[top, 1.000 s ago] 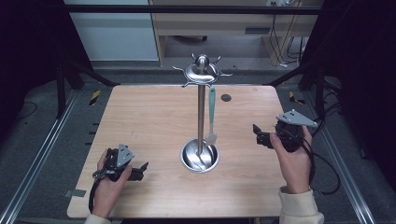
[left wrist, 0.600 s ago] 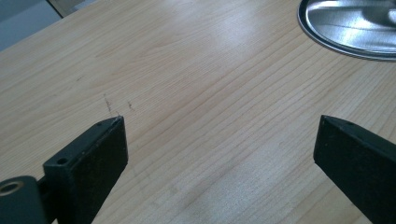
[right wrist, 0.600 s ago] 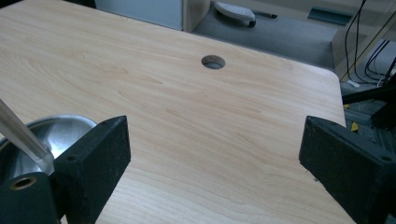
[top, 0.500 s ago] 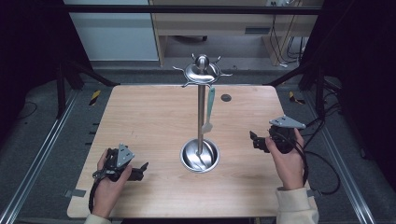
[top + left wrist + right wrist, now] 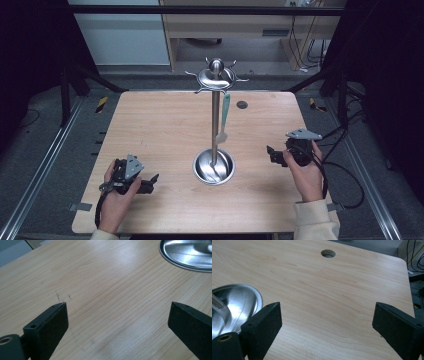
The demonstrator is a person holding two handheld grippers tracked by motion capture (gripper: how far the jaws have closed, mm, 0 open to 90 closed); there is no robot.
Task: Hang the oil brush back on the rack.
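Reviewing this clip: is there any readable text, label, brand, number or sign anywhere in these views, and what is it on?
None readable. The table, the metal stand, its round base, the hanging utensil and both grippers, left and right, show no lettering.

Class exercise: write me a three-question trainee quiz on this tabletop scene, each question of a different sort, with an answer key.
1. True or false: the left tongs are shut on the hanging utensil.
2. Multiple choice: the stand's round base sits A) at the table's far left corner, B) near the middle of the table, C) on the floor.
3. Fill in: the pale green utensil hangs from a hook at the ____ of the metal stand.

Key: 1 false, both the left tongs and the right tongs are open over bare wood. 2 B. 3 top.
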